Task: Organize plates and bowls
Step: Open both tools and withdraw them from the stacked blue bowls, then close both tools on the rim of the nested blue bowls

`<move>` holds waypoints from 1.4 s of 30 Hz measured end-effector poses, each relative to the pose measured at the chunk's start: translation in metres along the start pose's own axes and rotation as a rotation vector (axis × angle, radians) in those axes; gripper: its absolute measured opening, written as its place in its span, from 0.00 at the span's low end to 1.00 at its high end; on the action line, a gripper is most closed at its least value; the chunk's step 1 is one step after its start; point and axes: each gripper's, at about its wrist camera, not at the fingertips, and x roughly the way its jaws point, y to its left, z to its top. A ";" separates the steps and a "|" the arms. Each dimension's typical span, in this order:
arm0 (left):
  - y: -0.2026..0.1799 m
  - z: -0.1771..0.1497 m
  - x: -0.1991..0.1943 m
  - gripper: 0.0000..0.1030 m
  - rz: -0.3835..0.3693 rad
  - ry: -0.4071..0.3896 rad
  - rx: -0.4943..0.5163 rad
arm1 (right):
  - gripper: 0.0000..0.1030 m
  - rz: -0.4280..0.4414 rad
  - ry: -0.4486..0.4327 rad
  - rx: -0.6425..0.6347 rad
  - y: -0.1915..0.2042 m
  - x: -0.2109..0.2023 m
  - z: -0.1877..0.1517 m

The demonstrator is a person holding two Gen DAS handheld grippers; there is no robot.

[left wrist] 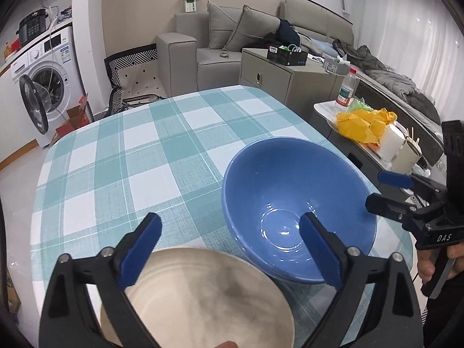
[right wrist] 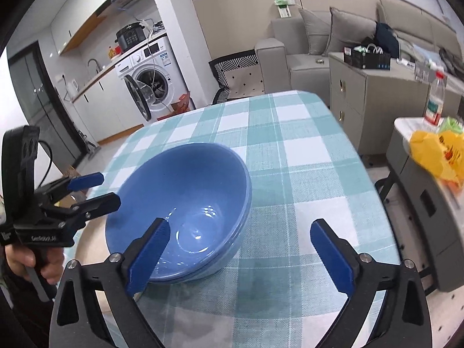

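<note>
A blue bowl (left wrist: 290,191) (right wrist: 185,191), which looks like two nested bowls, sits on the checked tablecloth (left wrist: 139,150) (right wrist: 304,174). A cream plate (left wrist: 203,295) lies beside it at the near edge; its rim (right wrist: 87,240) shows in the right wrist view. My left gripper (left wrist: 230,219) (right wrist: 105,188) is open, one finger over the bowl's inside and the other over the plate's far rim, gripping neither. My right gripper (right wrist: 240,224) (left wrist: 382,191) is open too, its left finger in front of the bowl's near wall and its right finger above bare cloth.
A low side table (left wrist: 324,110) to the right holds a yellow bag (left wrist: 362,124) (right wrist: 438,150), a plastic bottle (left wrist: 346,88) (right wrist: 435,101) and cups. A grey cabinet (left wrist: 278,81) and a sofa (left wrist: 203,46) stand beyond the table. A washing machine (left wrist: 46,75) stands open at far left.
</note>
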 end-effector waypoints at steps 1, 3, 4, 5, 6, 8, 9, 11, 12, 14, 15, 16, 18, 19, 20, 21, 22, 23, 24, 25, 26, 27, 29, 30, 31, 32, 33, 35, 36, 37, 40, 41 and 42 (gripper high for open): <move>0.000 -0.001 0.001 0.96 -0.005 0.000 -0.010 | 0.97 0.014 0.004 0.008 -0.001 0.002 -0.001; 0.001 -0.002 0.003 0.96 -0.010 0.001 -0.023 | 0.98 0.026 0.011 0.018 -0.001 0.005 -0.003; 0.001 -0.003 0.005 0.96 -0.009 0.001 -0.026 | 0.98 0.030 0.012 0.019 -0.001 0.006 -0.004; 0.001 -0.004 0.007 0.96 -0.006 0.003 -0.029 | 0.98 0.032 0.011 0.020 -0.001 0.007 -0.005; 0.001 -0.005 0.009 0.96 0.001 0.006 -0.030 | 0.98 0.032 0.013 0.017 0.000 0.008 -0.007; 0.000 -0.006 0.012 0.96 0.000 0.009 -0.033 | 0.98 0.032 0.020 0.013 0.001 0.012 -0.008; 0.000 -0.006 0.013 0.96 -0.003 0.011 -0.033 | 0.98 0.035 0.022 0.011 0.001 0.013 -0.009; -0.001 -0.007 0.016 0.96 -0.003 0.014 -0.033 | 0.99 0.039 0.023 0.008 0.002 0.016 -0.009; 0.000 -0.007 0.017 0.96 0.000 0.016 -0.035 | 0.99 0.039 0.022 0.008 0.002 0.017 -0.010; 0.001 -0.007 0.020 0.96 -0.001 0.019 -0.043 | 0.99 0.038 0.029 0.009 0.003 0.018 -0.010; 0.001 -0.007 0.020 0.96 -0.007 0.020 -0.046 | 0.99 0.040 0.033 0.009 0.003 0.019 -0.010; 0.001 -0.007 0.021 0.96 -0.014 0.021 -0.045 | 0.99 0.042 0.035 0.010 0.003 0.021 -0.011; 0.000 -0.007 0.022 0.98 -0.031 0.018 -0.039 | 0.99 0.041 0.038 0.010 0.003 0.023 -0.011; 0.000 -0.007 0.022 1.00 -0.036 0.018 -0.038 | 0.99 0.039 0.041 0.009 0.004 0.024 -0.011; 0.000 -0.007 0.023 1.00 -0.040 0.018 -0.041 | 0.99 0.038 0.044 0.007 0.004 0.026 -0.012; 0.000 -0.007 0.024 1.00 -0.047 0.021 -0.044 | 0.99 0.039 0.049 0.005 0.004 0.028 -0.012; 0.000 -0.007 0.025 1.00 -0.054 0.025 -0.048 | 0.99 0.041 0.054 0.003 0.005 0.029 -0.013; 0.000 -0.007 0.027 1.00 -0.056 0.027 -0.050 | 0.99 0.042 0.058 0.003 0.005 0.030 -0.013; 0.000 -0.007 0.028 1.00 -0.059 0.029 -0.050 | 0.99 0.044 0.060 0.002 0.006 0.031 -0.013; -0.001 -0.007 0.029 1.00 -0.060 0.031 -0.047 | 0.99 0.045 0.060 0.001 0.006 0.031 -0.013; -0.001 -0.007 0.030 1.00 -0.057 0.031 -0.044 | 0.99 0.045 0.059 0.002 0.006 0.032 -0.013; -0.002 -0.007 0.030 1.00 -0.056 0.032 -0.043 | 0.99 0.047 0.060 0.005 0.006 0.032 -0.013; -0.003 -0.007 0.032 1.00 -0.061 0.036 -0.047 | 0.99 0.050 0.068 0.010 0.005 0.035 -0.014; -0.003 -0.008 0.033 1.00 -0.064 0.040 -0.050 | 0.99 0.053 0.071 0.013 0.004 0.036 -0.014; -0.004 -0.008 0.034 1.00 -0.066 0.043 -0.048 | 0.99 0.057 0.073 0.017 0.003 0.036 -0.014; -0.004 -0.008 0.034 1.00 -0.068 0.044 -0.044 | 0.99 0.060 0.074 0.021 0.003 0.037 -0.014; -0.005 -0.008 0.035 1.00 -0.068 0.044 -0.041 | 0.99 0.064 0.075 0.028 0.002 0.038 -0.014; -0.004 -0.008 0.036 1.00 -0.076 0.043 -0.050 | 0.99 0.075 0.083 0.042 0.000 0.040 -0.014; -0.003 -0.008 0.037 1.00 -0.086 0.047 -0.061 | 0.99 0.085 0.093 0.051 -0.001 0.041 -0.014; -0.003 -0.008 0.037 1.00 -0.100 0.050 -0.070 | 0.99 0.091 0.097 0.057 -0.002 0.042 -0.013; -0.001 -0.008 0.039 0.98 -0.117 0.055 -0.089 | 0.94 0.094 0.095 0.060 -0.002 0.044 -0.012; 0.000 -0.008 0.040 0.98 -0.118 0.059 -0.092 | 0.91 0.096 0.093 0.062 -0.002 0.044 -0.012; 0.000 -0.008 0.040 0.95 -0.120 0.058 -0.097 | 0.88 0.101 0.097 0.065 -0.002 0.045 -0.012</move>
